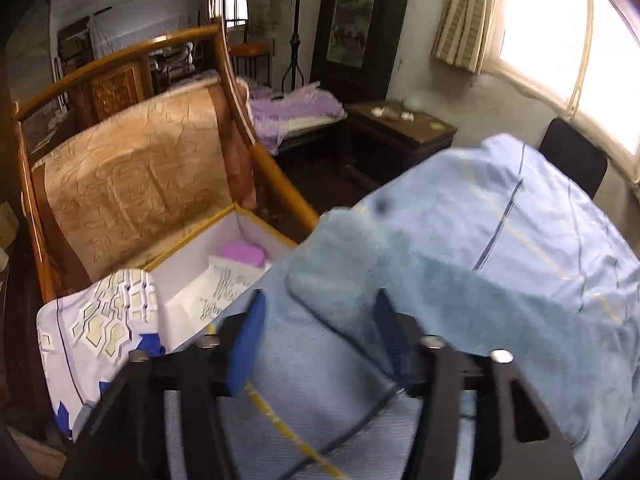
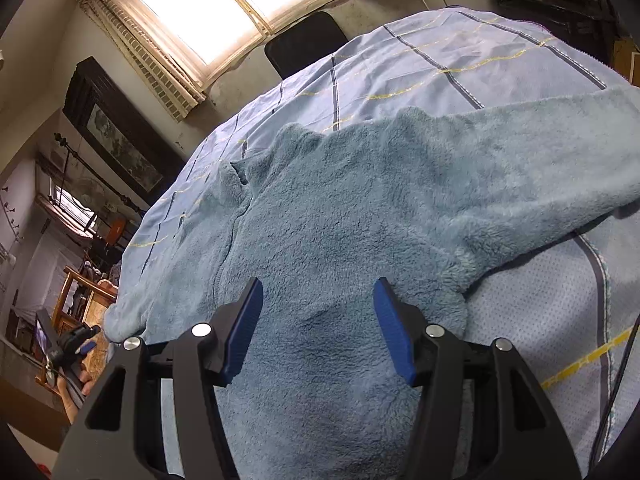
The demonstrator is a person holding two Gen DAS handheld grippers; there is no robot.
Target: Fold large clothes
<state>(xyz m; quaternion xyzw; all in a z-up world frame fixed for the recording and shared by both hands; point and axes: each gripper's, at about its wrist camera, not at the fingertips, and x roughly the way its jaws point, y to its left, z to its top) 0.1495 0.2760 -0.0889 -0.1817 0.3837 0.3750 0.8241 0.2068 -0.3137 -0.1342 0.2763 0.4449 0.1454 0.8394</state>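
**Fleece spread flat, both claws over the hem end**

While the fleece jacket (image 2: 360,208) lies spread across the bed (image 2: 460,60), front up with its zip line running away from me, I hold my right claw (image 2: 318,324) low over the near hem. Its blue pads stand apart with fleece lying between and beneath them; I cannot see them pinching, so I judge nothing is gripped yet. One sleeve (image 2: 520,152) stretches out to the right over the checked bedsheet, laid flat so it can be turned inward.

My left claw (image 1: 316,340) sits at the opposite edge of the garment, jaws apart, with a blurred fold of fleece (image 1: 344,248) between and just ahead of the pads. Whether either pad touches it I cannot tell; the blur hides the contact.

Beyond that edge: an open white box (image 1: 224,280) with a patterned cloth (image 1: 100,320) draped beside it, and a wooden chair (image 1: 132,152) behind. In the right view a person's hand carries that left claw at the bed's far-left edge.

Judgement: garment laid out, folding scarcely started; next, both claws need a firm pinch on the fabric.
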